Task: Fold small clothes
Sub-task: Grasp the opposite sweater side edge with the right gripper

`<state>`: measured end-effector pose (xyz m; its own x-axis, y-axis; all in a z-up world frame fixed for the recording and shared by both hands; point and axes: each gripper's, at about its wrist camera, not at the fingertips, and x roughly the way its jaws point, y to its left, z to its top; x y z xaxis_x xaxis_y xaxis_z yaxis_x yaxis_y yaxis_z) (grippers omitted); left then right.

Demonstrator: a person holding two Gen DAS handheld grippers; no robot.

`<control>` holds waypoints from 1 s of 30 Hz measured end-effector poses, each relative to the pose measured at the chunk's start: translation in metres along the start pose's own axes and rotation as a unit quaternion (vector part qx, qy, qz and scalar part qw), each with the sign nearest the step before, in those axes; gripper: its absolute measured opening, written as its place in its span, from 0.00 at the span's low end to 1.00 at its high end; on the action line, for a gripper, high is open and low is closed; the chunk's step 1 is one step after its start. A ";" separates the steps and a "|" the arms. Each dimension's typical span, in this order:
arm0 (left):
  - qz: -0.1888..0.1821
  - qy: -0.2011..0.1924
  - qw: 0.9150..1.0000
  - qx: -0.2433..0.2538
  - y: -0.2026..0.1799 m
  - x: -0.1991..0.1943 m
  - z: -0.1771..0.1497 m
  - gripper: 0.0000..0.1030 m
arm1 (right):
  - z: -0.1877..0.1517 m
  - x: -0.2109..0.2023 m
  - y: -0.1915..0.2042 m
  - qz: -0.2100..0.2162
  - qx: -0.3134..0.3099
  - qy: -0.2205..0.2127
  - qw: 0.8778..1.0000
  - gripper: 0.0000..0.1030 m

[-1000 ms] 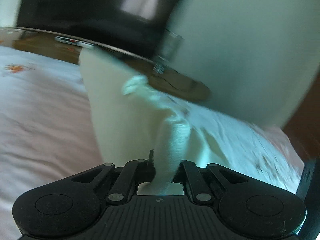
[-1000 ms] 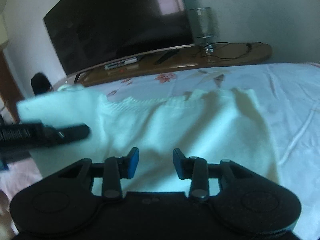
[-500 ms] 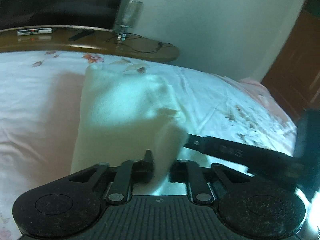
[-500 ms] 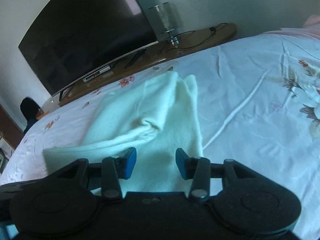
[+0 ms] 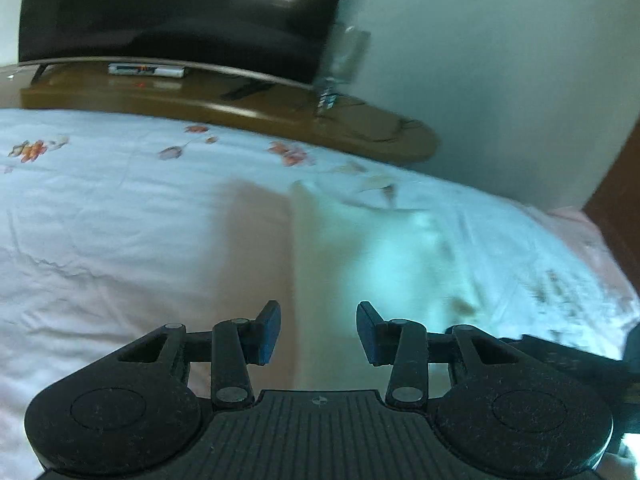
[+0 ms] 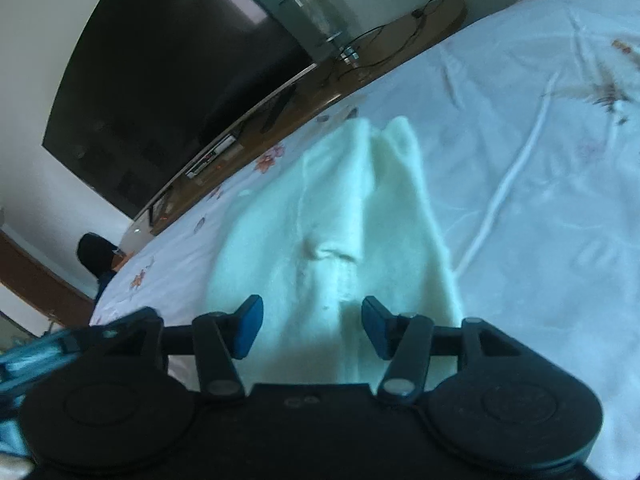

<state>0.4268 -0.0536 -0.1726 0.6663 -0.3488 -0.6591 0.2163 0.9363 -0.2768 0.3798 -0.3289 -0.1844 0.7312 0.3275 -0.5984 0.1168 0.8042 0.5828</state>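
A small cream knit garment [image 5: 360, 256] lies folded lengthwise on the flowered bedsheet [image 5: 120, 208]. My left gripper [image 5: 318, 330] hovers over its near end with jaws opening; cloth shows below the gap, and the blue pads do not press on it. In the right wrist view the same garment [image 6: 344, 216] stretches away as a long strip with a folded sleeve on top. My right gripper [image 6: 308, 328] hangs over the near end, jaws opening, nothing pinched. The other gripper's dark body shows at each view's lower edge.
A wooden TV stand [image 5: 224, 108] runs along the far edge of the bed, with a large dark television [image 5: 176, 12], a set-top box [image 5: 148, 69], a remote and a glass-shaded lamp [image 6: 316, 12]. A wooden door [image 5: 620, 196] is at far right.
My left gripper has let go of the garment fold it pinched; the cloth now lies flat on the bed. The right gripper's jaws have widened and it has rolled.
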 end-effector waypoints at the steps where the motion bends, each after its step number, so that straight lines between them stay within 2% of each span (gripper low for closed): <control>1: 0.010 0.002 1.000 0.000 0.002 0.008 0.000 0.40 | 0.001 0.006 0.003 -0.005 -0.006 -0.001 1.000 0.48; 2: 0.014 0.003 1.000 0.000 0.005 0.012 -0.001 0.40 | 0.002 0.010 0.004 -0.007 -0.012 -0.003 1.000 0.45; 4: 0.019 0.004 1.000 0.001 0.005 0.023 -0.003 0.40 | 0.004 0.018 0.007 -0.009 -0.019 -0.008 1.000 0.30; 8: 0.018 -0.007 1.000 0.001 0.001 0.030 -0.001 0.40 | 0.007 0.029 0.016 -0.017 -0.057 -0.008 0.998 0.21; 10: 0.012 -0.008 1.000 -0.005 -0.001 0.031 0.004 0.40 | 0.009 0.025 0.019 -0.015 -0.070 -0.015 0.997 0.14; 13: 0.002 -0.014 1.000 -0.003 -0.012 0.025 0.005 0.40 | 0.017 -0.001 0.029 -0.018 -0.113 -0.057 0.992 0.13; 16: -0.013 -0.011 1.000 0.006 -0.024 0.027 0.003 0.40 | 0.026 -0.017 0.024 -0.027 -0.123 -0.053 0.991 0.13; 22: -0.015 0.006 0.999 0.029 -0.045 0.042 -0.018 0.41 | 0.011 -0.022 -0.003 -0.093 -0.122 -0.043 0.987 0.13; 24: -0.006 0.005 0.999 0.031 -0.049 0.043 -0.020 0.50 | 0.007 -0.016 -0.004 -0.108 -0.135 -0.042 0.984 0.13; 27: -0.007 0.018 1.000 0.015 -0.048 0.039 -0.021 0.52 | 0.006 -0.009 0.002 -0.145 -0.158 -0.052 0.975 0.22; 28: -0.005 0.014 1.000 0.014 -0.048 0.035 -0.019 0.52 | 0.005 -0.007 0.004 -0.153 -0.166 -0.048 0.973 0.27; 30: -0.006 -0.003 1.000 0.022 -0.049 0.023 -0.013 0.52 | 0.005 -0.015 0.011 -0.154 -0.175 -0.047 0.971 0.29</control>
<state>0.4224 -0.1079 -0.1836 0.6682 -0.3602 -0.6510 0.2555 0.9329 -0.2540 0.3734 -0.3277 -0.1663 0.7576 0.0113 -0.6526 0.1161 0.9816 0.1518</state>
